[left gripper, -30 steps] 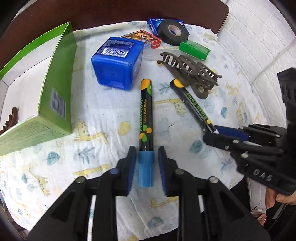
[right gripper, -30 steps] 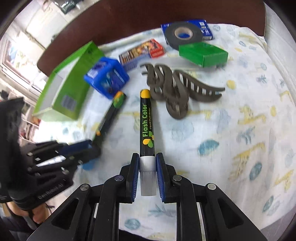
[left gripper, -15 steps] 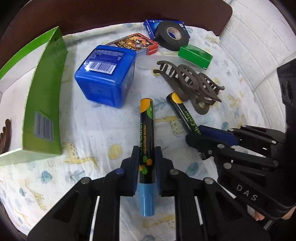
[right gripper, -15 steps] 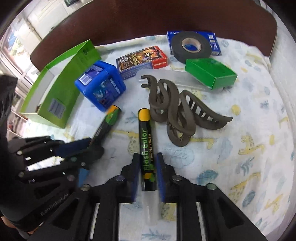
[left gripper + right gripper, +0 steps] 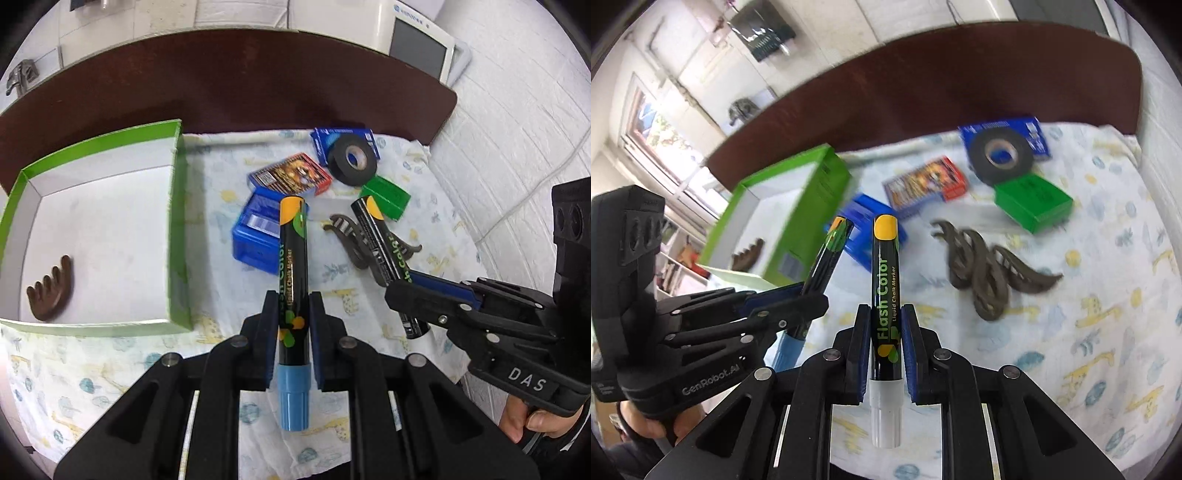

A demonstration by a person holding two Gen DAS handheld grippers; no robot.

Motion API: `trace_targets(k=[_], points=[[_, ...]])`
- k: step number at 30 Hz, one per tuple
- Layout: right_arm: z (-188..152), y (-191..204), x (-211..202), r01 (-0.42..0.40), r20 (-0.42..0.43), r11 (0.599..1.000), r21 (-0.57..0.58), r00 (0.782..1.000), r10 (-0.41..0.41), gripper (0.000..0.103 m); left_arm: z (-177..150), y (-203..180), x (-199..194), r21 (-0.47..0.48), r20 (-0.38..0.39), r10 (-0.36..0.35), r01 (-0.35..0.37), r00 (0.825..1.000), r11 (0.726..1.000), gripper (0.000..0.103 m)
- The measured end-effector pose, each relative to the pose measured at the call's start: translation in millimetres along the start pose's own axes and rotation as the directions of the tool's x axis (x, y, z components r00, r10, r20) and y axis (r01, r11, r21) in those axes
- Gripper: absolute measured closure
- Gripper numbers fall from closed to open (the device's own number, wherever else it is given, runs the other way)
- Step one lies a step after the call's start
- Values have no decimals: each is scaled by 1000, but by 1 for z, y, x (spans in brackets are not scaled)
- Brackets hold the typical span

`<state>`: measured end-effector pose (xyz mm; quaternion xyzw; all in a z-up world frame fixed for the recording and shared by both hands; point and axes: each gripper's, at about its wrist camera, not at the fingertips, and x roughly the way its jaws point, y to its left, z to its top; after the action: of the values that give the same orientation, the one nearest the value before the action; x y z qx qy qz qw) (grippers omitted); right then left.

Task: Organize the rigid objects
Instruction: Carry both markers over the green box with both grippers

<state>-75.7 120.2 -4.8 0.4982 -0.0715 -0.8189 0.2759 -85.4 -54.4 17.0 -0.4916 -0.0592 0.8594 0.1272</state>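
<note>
Your left claw point(image 5: 291, 325) is clamped on the blue-capped chalk marker point(image 5: 292, 266), a black barrel with an orange far end and green and orange blobs, lifted clear of the giraffe-print cloth point(image 5: 110, 369). Your right claw point(image 5: 884, 343) is clamped on the white-capped chalk marker point(image 5: 884, 291), also black, lettered "Flash Color", with a yellow far end. Both markers point away from you. Beyond them lie a brown hair claw clip point(image 5: 982, 280), a blue box point(image 5: 255, 236) and a black tape roll point(image 5: 352, 158). The green tray point(image 5: 177, 229) holds what looks like another brown clip point(image 5: 51, 291).
</note>
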Motion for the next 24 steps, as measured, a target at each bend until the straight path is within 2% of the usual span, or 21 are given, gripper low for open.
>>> trace_targets(k=[3, 6, 10, 12, 16, 20, 24], points=[[19, 22, 0, -40, 35, 999, -31, 999, 41, 85, 6, 27, -23, -38, 50, 44, -42, 998, 998, 89], [39, 54, 7, -77, 52, 993, -84, 995, 82, 85, 12, 58, -44, -80, 99, 119, -111, 988, 991, 89], [63, 97, 29, -124, 48, 983, -134, 990, 131, 85, 18, 103, -51, -146, 99, 175, -160, 980, 976, 89], [74, 115, 46, -130, 37, 981, -142, 990, 137, 85, 21, 126, -50, -191, 86, 182, -163, 980, 968, 89], [88, 136, 89, -104, 7, 987, -119, 994, 106, 85, 30, 153, -36, -241, 74, 192, -170, 979, 956, 89], [91, 145, 134, -60, -55, 994, -87, 997, 56, 85, 32, 172, -7, -265, 15, 199, -188, 980, 946, 89], [88, 148, 161, -12, -89, 996, -91, 996, 4, 85, 29, 190, 14, -294, -35, 181, -184, 983, 938, 89]])
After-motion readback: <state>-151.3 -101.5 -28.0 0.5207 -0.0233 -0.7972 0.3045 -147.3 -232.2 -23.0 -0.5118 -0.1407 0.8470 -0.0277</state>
